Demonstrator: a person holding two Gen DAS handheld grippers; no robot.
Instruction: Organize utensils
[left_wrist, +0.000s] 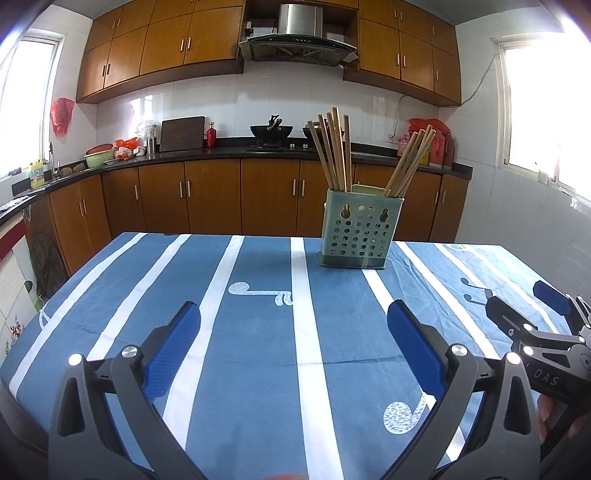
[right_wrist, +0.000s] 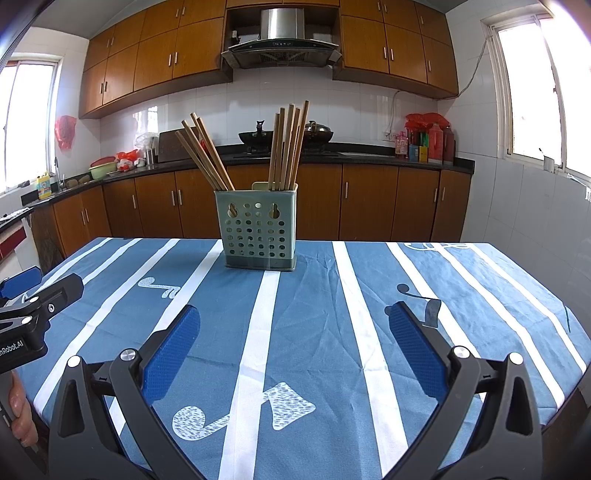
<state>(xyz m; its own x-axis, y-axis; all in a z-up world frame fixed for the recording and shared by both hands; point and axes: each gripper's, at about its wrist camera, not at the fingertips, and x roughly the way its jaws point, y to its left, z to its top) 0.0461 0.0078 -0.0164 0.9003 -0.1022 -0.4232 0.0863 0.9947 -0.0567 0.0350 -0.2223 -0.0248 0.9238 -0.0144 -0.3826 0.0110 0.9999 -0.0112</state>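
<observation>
Here the green holder (right_wrist: 258, 229) stands upright on the far half of the desk (right_wrist: 332, 332), which is covered by a blue cloth with white stripes. Wooden chopsticks sit in it in two bunches. From the right wrist view, one bunch (right_wrist: 205, 155) leans toward 11 o'clock from the holder's left compartment, and the other bunch (right_wrist: 288, 144) stands nearly straight up from the right one. Their long axes run close to vertical, tips up, so any pick would have to come in from above or from the side near the top ends.

The right gripper (right_wrist: 293, 350) hovers low over the near part of the desk, its blue-padded fingers (right_wrist: 171, 354) spread wide with nothing between them. The holder lies at about 12 o'clock from it, slightly left of centre and well apart. The left gripper (left_wrist: 293, 350) is likewise released and empty; from it the holder (left_wrist: 360, 230) lies at roughly 1 o'clock, also well apart. Each gripper shows at the edge of the other's view, so they sit side by side near the desk's front edge.

Judging by this, the right gripper has the straighter line to the holder, and neither looks clearly nearer. No loose utensils show on the cloth, so I cannot tell what sorting remains beyond the two bunches.
</observation>
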